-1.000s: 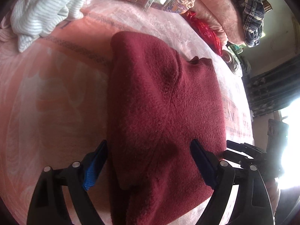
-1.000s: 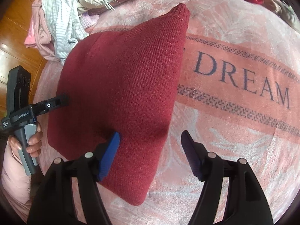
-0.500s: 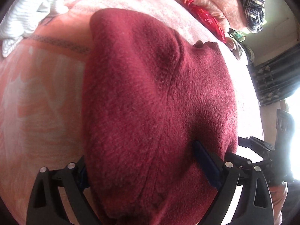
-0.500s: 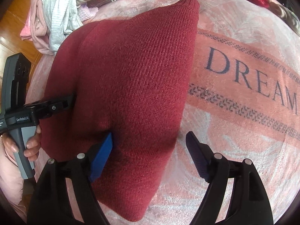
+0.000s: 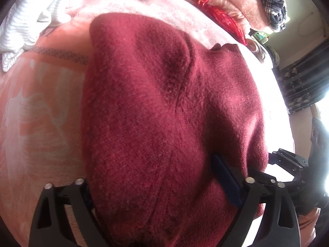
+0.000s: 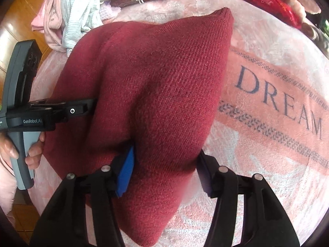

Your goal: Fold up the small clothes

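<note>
Right now, from where I stand:

Red sweater [image 6: 156,94]: a dark red knitted piece lying folded on the bed, its near end bunched up between both claws; its far corner ends in a ribbed point toward the pile of clothes.

Right claw [image 6: 166,170]: its jaws have just been closing, and the blue pads now press the near right edge of the sweater from both sides, gripping a thick fold.

Left claw [image 5: 154,187]: jaws spread wide astride the near left part of the sweater; the right pad [image 5: 226,183] lies against the knit, the left one is hidden under the cloth, so I cannot tell whether it grips.

Hand [image 6: 22,150]: fingers wrapped round the grey handle of the left tool, at the sweater's left edge in the right wrist view.

Bed cover [image 6: 267,144]: pink plush with the word DREAM between two patterned bands; bare and flat to the right of the sweater's long edge.

Left side room: a bare stretch of cover [image 5: 41,123] beside the sweater's other long edge.

Pile of clothes [image 6: 78,12]: striped white and pink pieces heaped beyond the sweater's far left, near but apart.

Red packet [image 6: 269,4]: lying at the far right, well apart.
</note>
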Tool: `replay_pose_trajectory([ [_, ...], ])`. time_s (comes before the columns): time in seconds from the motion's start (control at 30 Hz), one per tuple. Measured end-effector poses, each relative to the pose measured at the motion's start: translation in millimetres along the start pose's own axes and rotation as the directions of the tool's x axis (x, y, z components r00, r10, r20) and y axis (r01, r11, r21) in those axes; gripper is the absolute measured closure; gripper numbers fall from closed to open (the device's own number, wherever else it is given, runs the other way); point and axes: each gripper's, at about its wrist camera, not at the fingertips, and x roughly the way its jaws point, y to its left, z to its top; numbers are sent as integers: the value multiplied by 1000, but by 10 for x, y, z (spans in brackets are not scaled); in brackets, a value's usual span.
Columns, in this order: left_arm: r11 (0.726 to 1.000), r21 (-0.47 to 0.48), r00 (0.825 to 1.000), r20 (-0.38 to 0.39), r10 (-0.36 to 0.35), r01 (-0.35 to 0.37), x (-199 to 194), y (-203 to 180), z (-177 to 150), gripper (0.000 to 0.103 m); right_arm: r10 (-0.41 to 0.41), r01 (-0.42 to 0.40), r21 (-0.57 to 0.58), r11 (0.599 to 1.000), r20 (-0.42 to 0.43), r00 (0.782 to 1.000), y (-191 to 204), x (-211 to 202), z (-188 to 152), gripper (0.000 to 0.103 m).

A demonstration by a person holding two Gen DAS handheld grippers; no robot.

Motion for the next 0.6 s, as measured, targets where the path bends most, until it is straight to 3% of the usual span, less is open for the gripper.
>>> replay_pose_trajectory([
  [0.17, 1000, 5, 1000, 12, -20, 20, -32, -9, -15, 25, 11, -11, 3, 1000, 4, 1000, -33, 4, -13, 50],
  [0.43, 999, 9, 997, 55, -52, 51, -133, -16, -60, 55, 28, -28, 5, 1000, 19, 999, -72, -73, -80, 53],
  [0.6, 998, 10, 994, 91, -55, 54, -194, -54, -100, 60, 43, -43, -7, 999, 41, 998, -96, -160, -141, 57],
])
